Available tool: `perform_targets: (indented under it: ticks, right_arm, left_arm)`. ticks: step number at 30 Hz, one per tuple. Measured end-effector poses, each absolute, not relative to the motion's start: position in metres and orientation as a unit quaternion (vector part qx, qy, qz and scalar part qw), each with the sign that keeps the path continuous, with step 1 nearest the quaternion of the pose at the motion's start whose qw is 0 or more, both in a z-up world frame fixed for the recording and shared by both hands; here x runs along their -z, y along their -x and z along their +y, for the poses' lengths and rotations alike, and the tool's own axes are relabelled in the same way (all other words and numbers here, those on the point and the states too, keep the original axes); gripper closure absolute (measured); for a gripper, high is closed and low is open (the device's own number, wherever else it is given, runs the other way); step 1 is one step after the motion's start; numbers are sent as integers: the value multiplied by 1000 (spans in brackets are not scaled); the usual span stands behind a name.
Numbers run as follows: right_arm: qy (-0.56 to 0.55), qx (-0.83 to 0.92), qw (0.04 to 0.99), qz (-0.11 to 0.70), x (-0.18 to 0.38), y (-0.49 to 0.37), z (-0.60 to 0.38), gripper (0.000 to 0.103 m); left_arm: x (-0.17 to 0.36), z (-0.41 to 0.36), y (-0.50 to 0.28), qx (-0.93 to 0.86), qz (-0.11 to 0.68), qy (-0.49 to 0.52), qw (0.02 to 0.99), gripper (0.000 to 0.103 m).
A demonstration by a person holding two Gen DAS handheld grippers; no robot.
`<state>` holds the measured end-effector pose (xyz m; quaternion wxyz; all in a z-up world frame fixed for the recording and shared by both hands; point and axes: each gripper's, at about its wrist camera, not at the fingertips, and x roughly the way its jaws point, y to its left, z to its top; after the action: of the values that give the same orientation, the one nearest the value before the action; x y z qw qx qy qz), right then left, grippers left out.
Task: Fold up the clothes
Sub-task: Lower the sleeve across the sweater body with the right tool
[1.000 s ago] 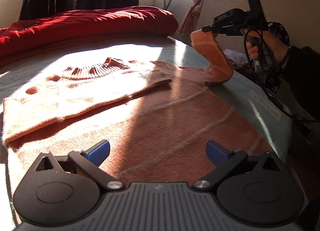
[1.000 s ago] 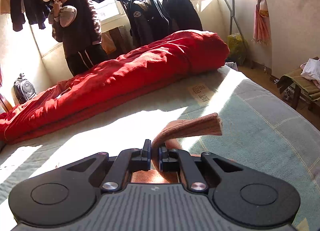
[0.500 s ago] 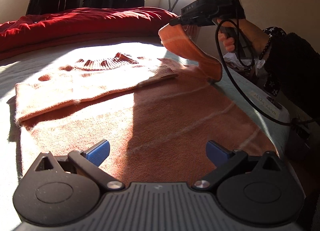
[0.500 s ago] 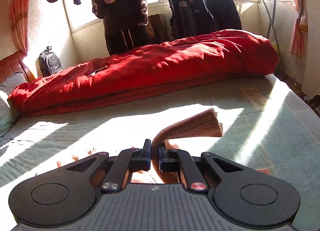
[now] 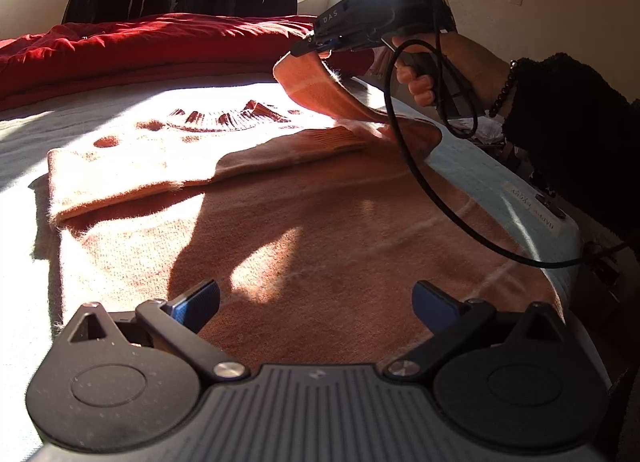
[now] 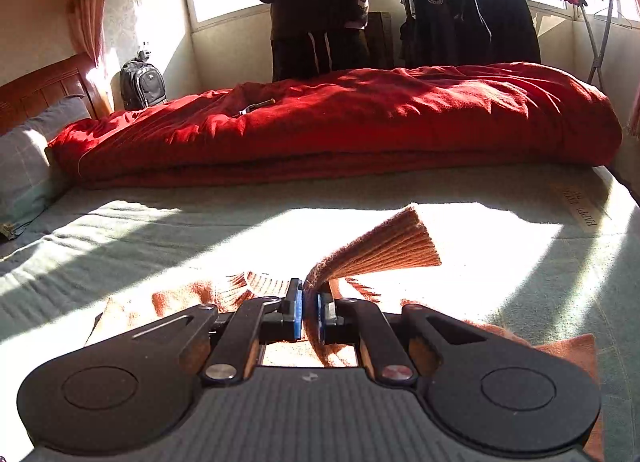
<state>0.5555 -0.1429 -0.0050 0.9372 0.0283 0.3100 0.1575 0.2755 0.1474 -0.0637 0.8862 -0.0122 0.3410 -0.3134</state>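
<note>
An orange knit sweater point(image 5: 320, 230) lies flat on the bed, its left sleeve point(image 5: 168, 166) folded across the chest. My left gripper point(image 5: 316, 302) is open and empty, low over the sweater's hem. My right gripper point(image 6: 308, 314) is shut on the right sleeve's ribbed cuff point(image 6: 384, 246) and holds it above the sweater's collar point(image 6: 260, 282). In the left wrist view the right gripper point(image 5: 316, 47) holds the lifted sleeve point(image 5: 320, 90) in an arc over the sweater's right shoulder.
A rolled red duvet point(image 6: 340, 126) lies along the bed's far side. The pale green sheet point(image 6: 120, 230) covers the bed; its right edge point(image 5: 560, 230) drops off. A person point(image 6: 316, 10) stands behind, by a clothes rack point(image 6: 480, 22). A pillow point(image 6: 20, 166) sits far left.
My right gripper has carried the sleeve cuff up and leftward, from beside the bed's right edge to over the sweater's collar. The left gripper has stayed open over the hem.
</note>
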Motion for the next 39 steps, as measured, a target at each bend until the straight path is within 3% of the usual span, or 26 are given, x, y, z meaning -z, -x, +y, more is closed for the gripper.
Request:
perform_targets:
  ticks: [19, 33, 37, 39]
  right_arm:
    - [155, -210, 907, 331, 68, -539, -28, 95]
    - [198, -209, 895, 341, 95, -537, 4, 94]
    - [200, -208, 891, 352, 99, -537, 7, 88]
    - [189, -216, 888, 361, 96, -536, 5, 79]
  left_arm:
    - [75, 157, -270, 312, 351, 21, 883, 1]
    - [75, 156, -269, 307, 360, 17, 881, 1]
    - [75, 155, -270, 304, 363, 15, 881, 1]
    - [74, 155, -270, 301, 365, 15, 881, 1]
